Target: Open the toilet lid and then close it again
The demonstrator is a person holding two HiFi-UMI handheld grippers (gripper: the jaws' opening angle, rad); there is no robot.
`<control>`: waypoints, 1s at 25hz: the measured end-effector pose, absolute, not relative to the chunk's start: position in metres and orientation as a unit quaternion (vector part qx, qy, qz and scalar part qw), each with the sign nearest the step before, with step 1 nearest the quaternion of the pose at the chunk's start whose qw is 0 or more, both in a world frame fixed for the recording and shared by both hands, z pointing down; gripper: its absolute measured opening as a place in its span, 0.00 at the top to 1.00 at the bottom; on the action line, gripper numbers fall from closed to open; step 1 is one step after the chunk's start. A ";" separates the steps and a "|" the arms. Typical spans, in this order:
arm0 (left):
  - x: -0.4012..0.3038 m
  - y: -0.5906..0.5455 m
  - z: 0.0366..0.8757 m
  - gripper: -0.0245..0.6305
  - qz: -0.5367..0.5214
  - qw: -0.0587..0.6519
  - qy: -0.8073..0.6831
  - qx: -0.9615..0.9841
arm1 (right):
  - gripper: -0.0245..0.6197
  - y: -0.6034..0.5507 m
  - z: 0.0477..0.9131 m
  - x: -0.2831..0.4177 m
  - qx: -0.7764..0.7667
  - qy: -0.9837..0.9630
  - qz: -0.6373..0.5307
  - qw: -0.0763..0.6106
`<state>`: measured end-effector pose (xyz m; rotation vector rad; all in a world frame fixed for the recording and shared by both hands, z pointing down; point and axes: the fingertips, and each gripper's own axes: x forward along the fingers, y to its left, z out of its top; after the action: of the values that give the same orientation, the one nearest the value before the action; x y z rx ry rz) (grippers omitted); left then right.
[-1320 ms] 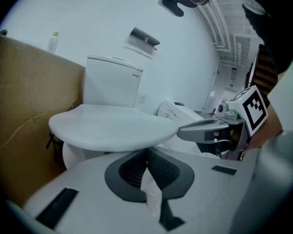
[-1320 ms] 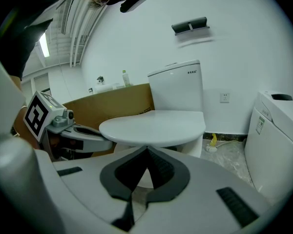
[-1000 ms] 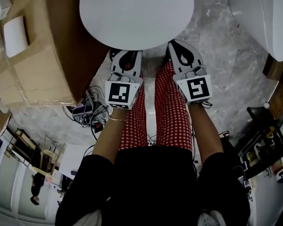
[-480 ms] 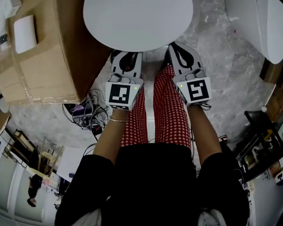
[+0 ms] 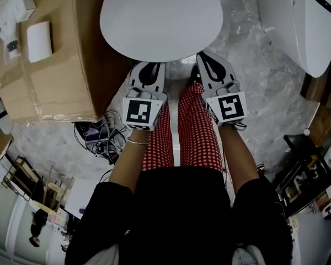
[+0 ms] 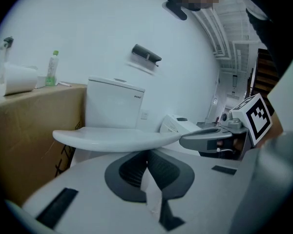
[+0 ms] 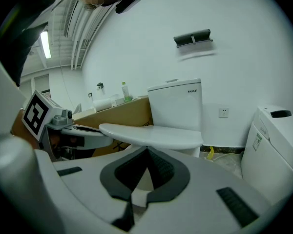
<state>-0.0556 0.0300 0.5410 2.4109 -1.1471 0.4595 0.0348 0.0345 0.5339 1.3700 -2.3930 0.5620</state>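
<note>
The white oval toilet lid point(image 5: 161, 18) lies flat and closed at the top of the head view. My left gripper point(image 5: 148, 66) and right gripper point(image 5: 205, 57) sit side by side at its front edge, tips just under the rim. Both look shut, with nothing between the jaws. In the left gripper view the lid point(image 6: 117, 139) spans just above my left gripper point(image 6: 147, 152), with the tank point(image 6: 115, 104) behind. In the right gripper view my right gripper point(image 7: 147, 150) points under the lid point(image 7: 151, 134). Whether either tip touches the lid is hidden.
A large cardboard box point(image 5: 49, 54) with small white items on top stands left of the toilet. A second white toilet point(image 5: 298, 21) stands at the right. Tangled cables point(image 5: 99, 134) lie on the marble floor below the box. The person's legs in red checked trousers are between the grippers.
Both grippers stay at the lid's front edge, still shut. The head view has drifted a little, so the box and lid sit further right in the picture.
</note>
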 end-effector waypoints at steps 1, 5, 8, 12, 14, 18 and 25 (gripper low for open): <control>-0.055 0.027 0.538 0.96 0.163 0.212 -0.415 0.870 | 0.93 0.032 0.531 0.035 0.481 -0.839 0.195 0.161; -0.051 0.021 0.525 0.96 0.150 0.203 -0.414 0.875 | 0.93 0.028 0.520 0.039 0.487 -0.838 0.193 0.153; -0.052 0.014 0.517 0.96 0.150 0.196 -0.417 0.875 | 0.93 0.023 0.513 0.039 0.489 -0.838 0.190 0.150; -0.052 0.007 0.506 0.96 0.143 0.190 -0.421 0.875 | 0.93 0.016 0.503 0.040 0.490 -0.839 0.185 0.147; -0.052 0.003 0.500 0.96 0.138 0.185 -0.421 0.877 | 0.93 0.013 0.498 0.041 0.490 -0.840 0.183 0.143; -0.052 -0.003 0.491 0.96 0.133 0.178 -0.425 0.877 | 0.93 0.006 0.490 0.041 0.491 -0.841 0.179 0.139; -0.051 -0.013 0.476 0.96 0.126 0.163 -0.422 0.883 | 0.93 -0.005 0.476 0.044 0.500 -0.839 0.174 0.124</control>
<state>-0.0505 -0.0126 0.4762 2.5191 -1.2023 0.3586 0.0439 -0.0051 0.4757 1.4573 -2.4471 0.5083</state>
